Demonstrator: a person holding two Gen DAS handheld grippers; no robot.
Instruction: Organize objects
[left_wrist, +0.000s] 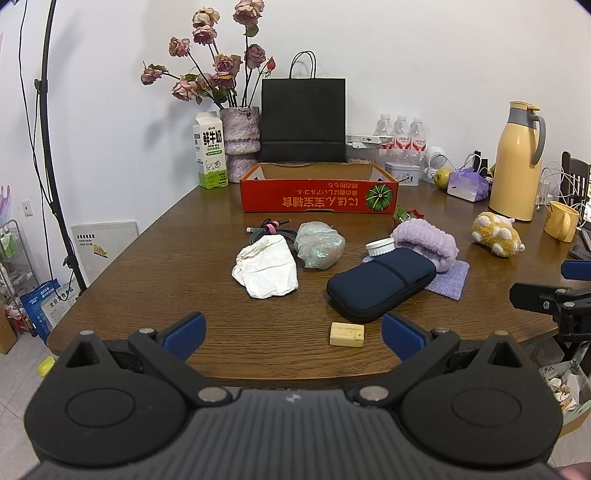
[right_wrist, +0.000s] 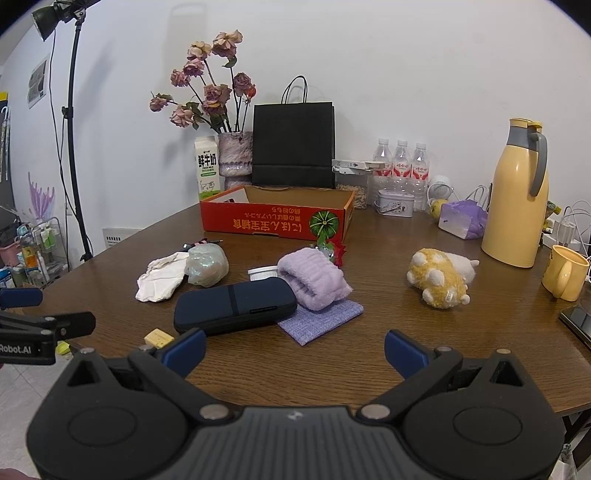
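Left tongs (left_wrist: 293, 334): released, spread wide, nothing between them, bottom of the left view.
Right tongs (right_wrist: 294, 349): released, spread wide, empty, bottom of the right view.
Red box (left_wrist: 318, 197): open, centre of the desk (left_wrist: 166, 280), in front of a black bag (left_wrist: 303, 120).
Dark pouch (left_wrist: 380, 282): centre right, touching the purple towel (left_wrist: 424, 242).
White cloth (left_wrist: 266, 271): centre, beside a shiny bundle (left_wrist: 319, 245).
Yellow block (left_wrist: 346, 334): lower centre, between the left tongs' tips.
Plush toy (right_wrist: 439, 277): right of the right view.

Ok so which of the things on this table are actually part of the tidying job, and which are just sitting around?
Likely for tidying, loose in front of the red box:
white cloth
navy pouch
purple towel
cable bundle
iridescent bag
yellow block
plush toy

Probably just lying about:
yellow thermos
water bottles
milk carton
black paper bag
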